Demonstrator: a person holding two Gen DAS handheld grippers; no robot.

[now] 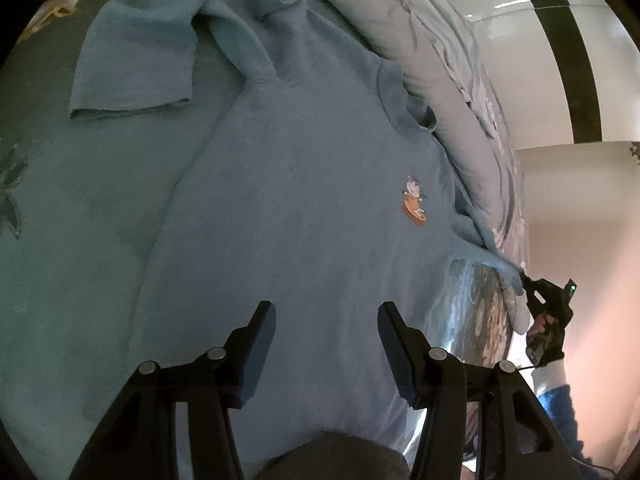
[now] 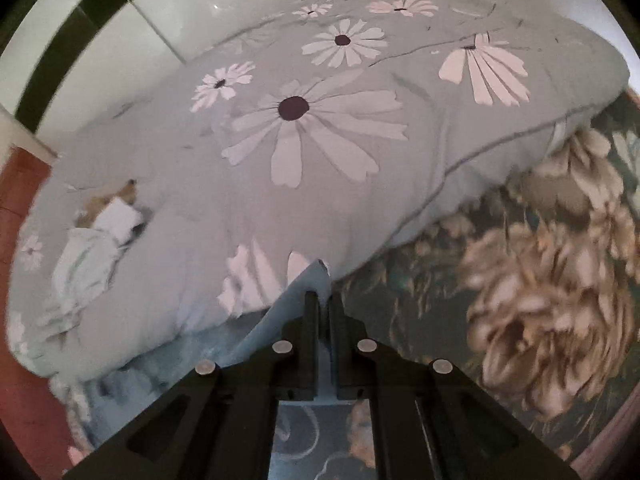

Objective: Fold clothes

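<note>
On the bed (image 1: 60,248), a blue short-sleeved shirt (image 1: 280,200) lay spread front-up over the green flowered bedsheet, one sleeve (image 1: 132,68) out flat, the collar against a grey daisy-print quilt (image 2: 320,140). A small cartoon patch (image 1: 414,200) marked the chest. Right hand-held gripper (image 2: 322,300) was pressed together on the far sleeve edge, blue cloth pinched between its fingers; the left wrist view showed that cloth drawn taut off the bed's side. Left hand-held gripper (image 1: 326,340) hung spread above the shirt's lower body, pinching nothing.

Risks, as judged: the pinch was thin and near the hem, so a hard pull could slip it free. With the left side unanchored, dragging the sleeve across might shift the whole shirt and skew the fold. The quilt crowding the collar could snag the cloth.
</note>
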